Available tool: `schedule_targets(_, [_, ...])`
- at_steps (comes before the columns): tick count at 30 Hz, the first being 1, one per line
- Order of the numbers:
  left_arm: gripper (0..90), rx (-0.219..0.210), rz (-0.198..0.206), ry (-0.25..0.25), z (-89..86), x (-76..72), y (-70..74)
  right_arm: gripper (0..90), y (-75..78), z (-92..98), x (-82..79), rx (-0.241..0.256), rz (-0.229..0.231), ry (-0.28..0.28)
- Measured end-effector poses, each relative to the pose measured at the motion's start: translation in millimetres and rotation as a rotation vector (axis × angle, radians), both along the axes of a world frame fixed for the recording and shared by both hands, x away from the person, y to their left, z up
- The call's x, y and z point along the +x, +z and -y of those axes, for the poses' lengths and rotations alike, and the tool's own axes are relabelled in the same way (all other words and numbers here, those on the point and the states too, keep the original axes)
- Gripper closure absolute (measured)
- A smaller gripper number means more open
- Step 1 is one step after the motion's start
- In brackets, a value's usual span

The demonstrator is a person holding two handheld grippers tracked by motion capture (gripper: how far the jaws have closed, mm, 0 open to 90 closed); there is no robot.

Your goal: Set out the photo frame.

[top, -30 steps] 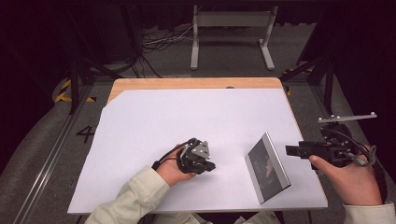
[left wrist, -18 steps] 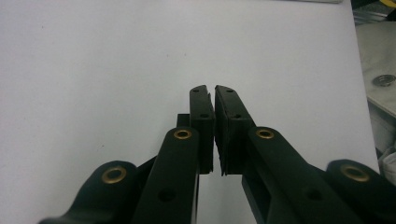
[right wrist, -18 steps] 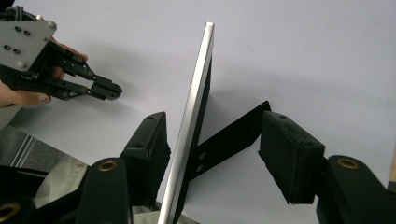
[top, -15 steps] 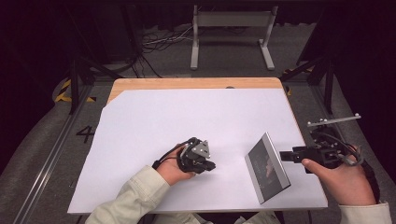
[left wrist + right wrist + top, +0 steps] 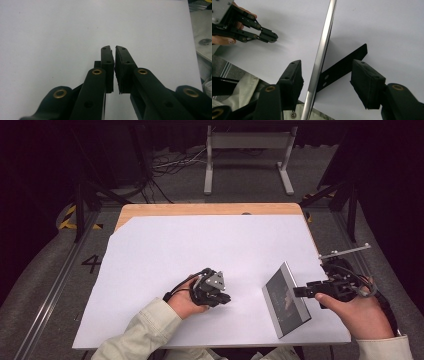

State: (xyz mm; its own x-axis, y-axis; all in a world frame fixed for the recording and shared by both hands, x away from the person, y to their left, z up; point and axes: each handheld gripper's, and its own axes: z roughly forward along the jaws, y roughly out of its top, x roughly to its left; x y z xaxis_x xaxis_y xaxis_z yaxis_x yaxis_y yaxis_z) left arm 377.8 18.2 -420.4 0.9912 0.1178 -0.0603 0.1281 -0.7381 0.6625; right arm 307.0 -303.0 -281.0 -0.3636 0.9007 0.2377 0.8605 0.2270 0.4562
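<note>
A flat silver-edged frame [image 5: 286, 300] with a dark reflective face stands tilted on the white sheet at the front right. My right gripper [image 5: 296, 291] is at its right edge. In the right gripper view my right gripper [image 5: 328, 66] is open, and the frame's thin silver edge [image 5: 324, 42] runs up between the two jaws without touching either. The frame's black back stand [image 5: 347, 62] lies behind it. My left gripper [image 5: 227, 298] rests on the sheet left of the frame, and its jaws [image 5: 112, 48] are shut with nothing held. It also appears far off as the left gripper [image 5: 270, 37].
The white sheet [image 5: 200, 245] covers a wooden table [image 5: 200, 209]. A metal bracket [image 5: 345, 252] sticks out at the table's right edge. A grey metal stand [image 5: 247, 150] and cables lie on the dark floor beyond. Sleeves [image 5: 145, 332] come in at the bottom.
My right gripper has moved left to the frame, so that its open jaws now straddle the frame's right edge. The left gripper and the frame have stayed in place.
</note>
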Motion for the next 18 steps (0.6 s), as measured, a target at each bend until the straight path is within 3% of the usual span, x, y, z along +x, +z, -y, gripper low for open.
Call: schedule_targets(18, [85.3,-0.001,0.006,-0.001,-0.6,-0.3,0.7,46.1,-22.3,-12.3,9.5,-0.007,-0.057,0.027])
